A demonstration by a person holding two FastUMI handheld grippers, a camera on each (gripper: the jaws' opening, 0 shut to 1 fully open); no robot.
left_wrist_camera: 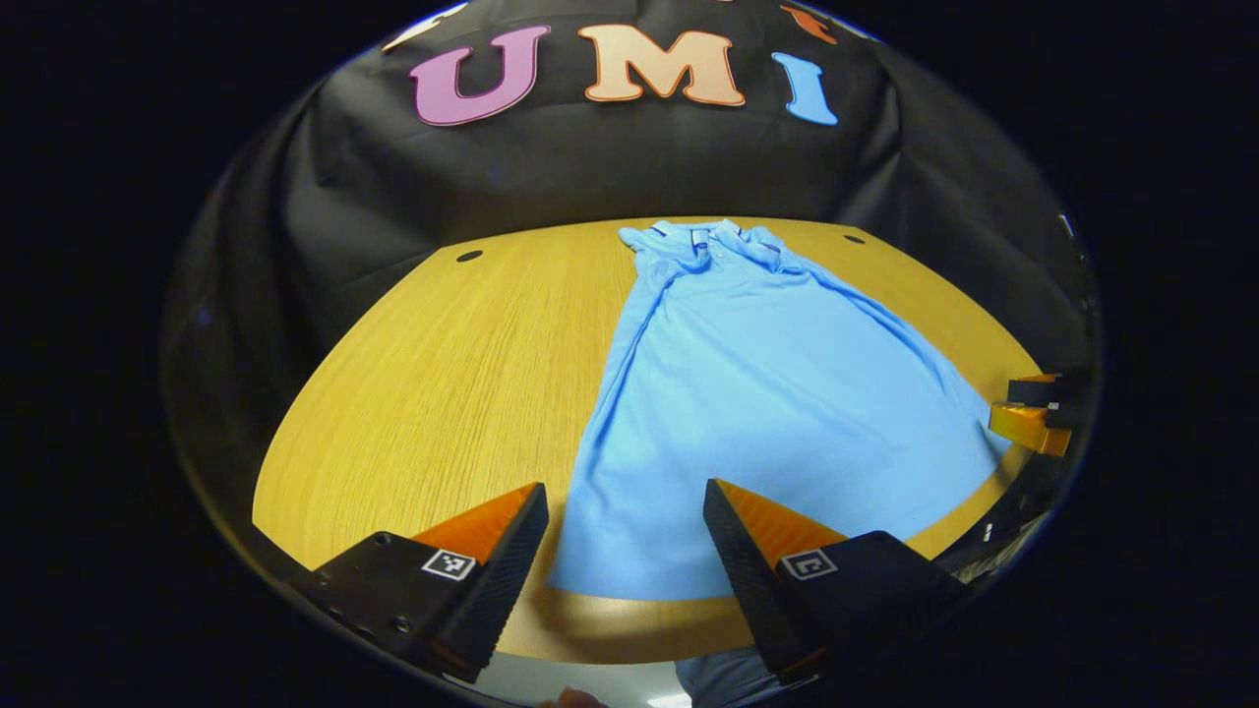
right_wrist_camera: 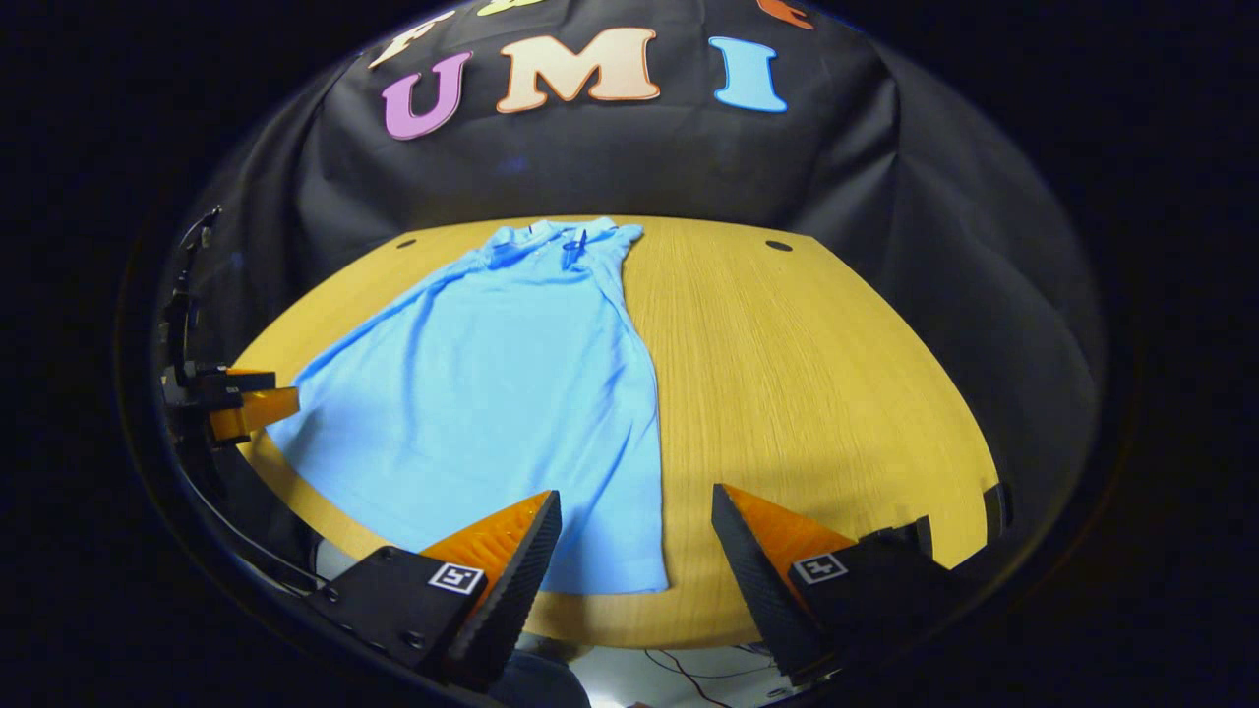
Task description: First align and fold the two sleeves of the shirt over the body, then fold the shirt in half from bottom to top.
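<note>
Lying lengthwise, shirt points collar toward wall.

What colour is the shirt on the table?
Light blue. The shirt shows best in the left gripper view.

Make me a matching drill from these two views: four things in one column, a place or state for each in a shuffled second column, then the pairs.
Things
1. shirt
2. collar
3. left gripper
4. table

Places or states
A. open, over the shirt's near hem
B. bare wood beside the shirt
C. spread flat, narrowing toward the far end
D. at the far end, near the booth wall

Pairs: 1-C, 2-D, 3-A, 4-B
</note>
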